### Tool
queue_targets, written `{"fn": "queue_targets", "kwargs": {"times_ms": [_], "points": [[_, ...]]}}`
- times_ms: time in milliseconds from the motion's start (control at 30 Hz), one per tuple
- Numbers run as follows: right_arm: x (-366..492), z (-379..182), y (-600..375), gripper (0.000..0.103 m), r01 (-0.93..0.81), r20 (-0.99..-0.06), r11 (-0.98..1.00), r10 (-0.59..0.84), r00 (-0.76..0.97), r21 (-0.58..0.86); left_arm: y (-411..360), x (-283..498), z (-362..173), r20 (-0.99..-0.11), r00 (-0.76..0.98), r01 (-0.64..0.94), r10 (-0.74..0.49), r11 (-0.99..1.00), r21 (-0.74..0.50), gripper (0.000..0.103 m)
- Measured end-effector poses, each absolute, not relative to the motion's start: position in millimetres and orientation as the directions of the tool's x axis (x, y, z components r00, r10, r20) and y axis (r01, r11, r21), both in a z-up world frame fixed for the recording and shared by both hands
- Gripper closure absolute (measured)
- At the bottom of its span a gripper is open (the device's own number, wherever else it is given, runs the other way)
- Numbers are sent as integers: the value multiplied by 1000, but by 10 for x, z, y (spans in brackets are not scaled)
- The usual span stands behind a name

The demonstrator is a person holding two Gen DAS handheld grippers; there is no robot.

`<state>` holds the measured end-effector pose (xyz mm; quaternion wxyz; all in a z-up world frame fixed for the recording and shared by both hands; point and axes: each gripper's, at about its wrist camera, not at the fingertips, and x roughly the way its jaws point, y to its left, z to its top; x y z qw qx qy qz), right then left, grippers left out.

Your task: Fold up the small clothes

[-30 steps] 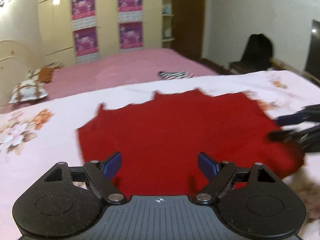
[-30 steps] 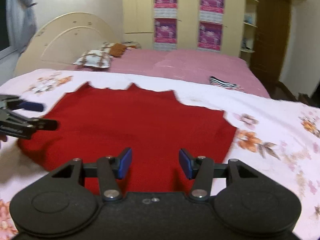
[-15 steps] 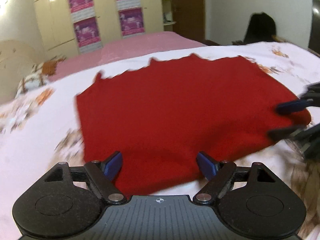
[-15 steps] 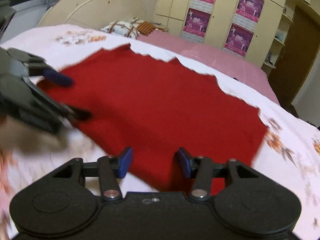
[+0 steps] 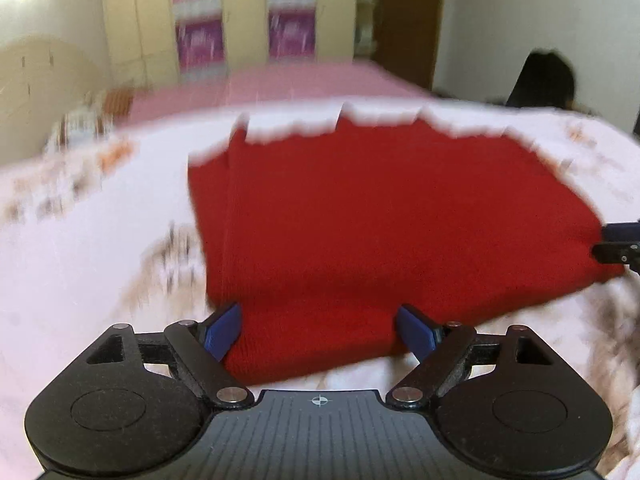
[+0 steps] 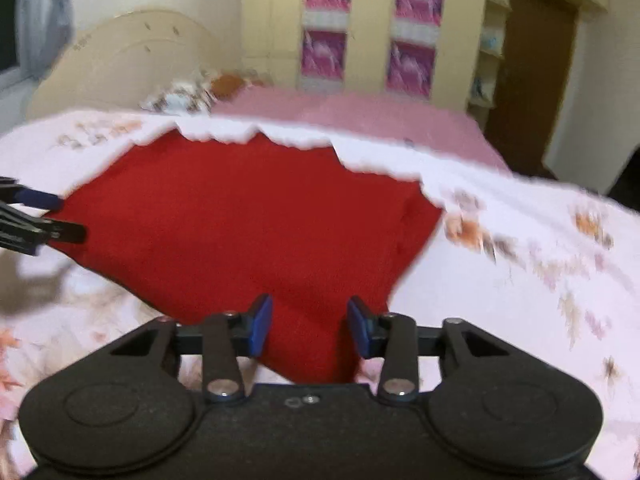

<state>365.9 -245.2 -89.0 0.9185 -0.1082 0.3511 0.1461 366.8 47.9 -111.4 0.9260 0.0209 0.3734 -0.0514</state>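
A red garment lies spread flat on a bed covered by a pale floral sheet, with its scalloped far edge towards the pink bedspread beyond. Both wrist views are blurred.

The left hand-held gripper is at the garment's near left corner. Its jaws stand wide and have just been opening further. The red cloth's near edge lies between the blue pads, which do not press on it.

The right hand-held gripper is at the garment's near right corner. Its jaws are about a third open and have just been closing. A fold of the red cloth rises between the pads, but a gap shows at each side, so it is not yet pinched.

Each gripper's tips also appear at the edge of the other's view, at the garment's side edges.

Far across the room are a cream wardrobe bearing purple posters, a curved cream headboard on the left with patterned pillows near it, and a brown door on the right. A dark chair stands beyond the bed's right side.
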Motion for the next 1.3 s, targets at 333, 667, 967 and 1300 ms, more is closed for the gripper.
{"fn": "queue_targets", "kwargs": {"times_ms": [333, 667, 967, 1300], "points": [[3551, -829, -2787, 62, -244, -660, 970, 190, 727, 10, 844, 3218, -923, -642, 756, -34, -128, 971, -235, 22], [3480, -645, -2468, 63, -308, -572, 937, 344, 745, 162, 991, 3182, -1455, -522, 821, -295, -232, 610, -735, 35], [3942, -685, -2070, 75, -333, -571, 923, 383, 726, 195, 937, 3507, -1528, -457, 879, -307, -133, 576, -758, 23], [4393, -884, -1659, 100, -395, -605, 899, 425, 673, 192, 1021, 3980, -1576, -510, 857, -407, -76, 508, -759, 59]]}}
